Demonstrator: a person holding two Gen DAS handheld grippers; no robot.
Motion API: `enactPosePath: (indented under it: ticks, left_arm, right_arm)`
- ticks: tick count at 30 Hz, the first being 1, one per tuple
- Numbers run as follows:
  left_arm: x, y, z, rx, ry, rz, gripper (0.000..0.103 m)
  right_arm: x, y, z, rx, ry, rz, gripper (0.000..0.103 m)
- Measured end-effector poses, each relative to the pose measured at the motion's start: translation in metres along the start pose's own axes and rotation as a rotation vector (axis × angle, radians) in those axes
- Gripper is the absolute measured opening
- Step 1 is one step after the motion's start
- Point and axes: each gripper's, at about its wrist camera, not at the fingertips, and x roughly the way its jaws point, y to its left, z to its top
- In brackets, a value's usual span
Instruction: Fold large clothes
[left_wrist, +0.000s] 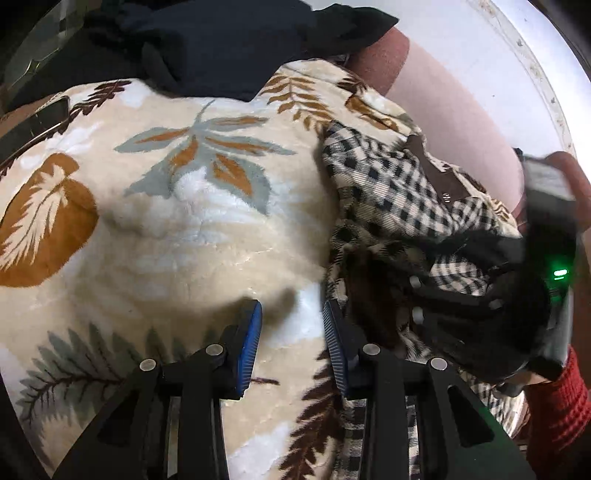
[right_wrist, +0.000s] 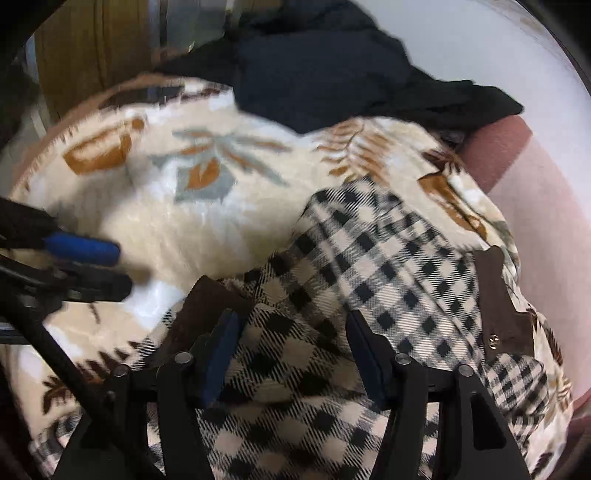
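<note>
**Reaching for the checked shirt**

Left gripper (left_wrist: 291, 332) hovers spread, empty, over the leaf-print blanket (left_wrist: 207, 229), just left of the crumpled checked shirt (right_wrist: 369, 258). Right gripper (right_wrist: 288, 347), spread, sits over the shirt. Next, probably: pinch an edge and spread it flat.

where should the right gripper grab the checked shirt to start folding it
Judging by its pose, take the checked shirt at the bunched edge by the brown patch, coming from above. The right gripper hangs open over it; the shirt lies crumpled on the leaf blanket, so a raised fold pinches more easily than flat cloth.
</note>
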Motion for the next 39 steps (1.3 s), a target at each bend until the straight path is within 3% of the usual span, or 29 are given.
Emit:
enactPosePath:
  ticks: [1, 4, 7, 12, 17, 23, 24, 26, 28, 31, 33, 36, 39]
  left_arm:
    - [-0.002, -0.003, 0.000, 0.008, -0.008, -0.002, 0.033]
    - [-0.009, -0.011, -0.002, 0.039, -0.044, 0.014, 0.033]
    - [-0.011, -0.015, -0.001, 0.035, -0.075, 0.021, 0.033]
    - [0.002, -0.015, 0.006, -0.027, -0.045, -0.021, 0.034]
    - [0.014, -0.021, 0.012, -0.040, -0.031, -0.011, 0.034]
    - [0.020, -0.027, 0.023, -0.048, -0.045, 0.002, 0.035]
    - [0.022, -0.027, 0.027, -0.057, -0.052, 0.005, 0.035]
    - [0.025, -0.026, 0.031, -0.068, -0.058, 0.006, 0.036]
    - [0.030, -0.030, 0.038, -0.064, -0.069, 0.011, 0.036]
    - [0.039, -0.040, 0.047, -0.040, -0.097, 0.024, 0.039]
    - [0.047, -0.044, 0.053, -0.042, -0.105, -0.017, 0.046]
    - [0.060, -0.047, 0.057, -0.069, -0.106, -0.081, 0.048]
    - [0.072, -0.054, 0.060, -0.056, -0.110, -0.088, 0.050]
  right_arm:
    - [0.001, 0.001, -0.001, 0.017, 0.019, 0.029, 0.011]
    - [-0.016, -0.002, -0.003, 0.047, -0.023, 0.019, 0.008]
    - [-0.041, -0.021, 0.004, 0.140, -0.101, -0.006, 0.008]
    - [-0.051, -0.067, 0.038, 0.319, -0.175, -0.063, 0.008]
    - [0.002, -0.095, 0.065, 0.416, -0.087, -0.063, 0.008]
    - [0.038, -0.103, 0.055, 0.479, -0.020, -0.047, 0.013]
    - [0.031, -0.107, 0.051, 0.498, -0.039, -0.031, 0.017]
    - [0.010, -0.118, 0.038, 0.525, -0.088, -0.012, 0.039]
    - [-0.021, -0.133, 0.013, 0.529, -0.134, -0.033, 0.044]
    - [-0.058, -0.152, -0.033, 0.534, -0.146, -0.109, 0.045]
    - [-0.077, -0.167, -0.069, 0.576, -0.150, -0.135, 0.046]
    - [-0.096, -0.183, -0.118, 0.651, -0.149, -0.184, 0.049]
    - [-0.102, -0.195, -0.164, 0.724, -0.130, -0.226, 0.052]
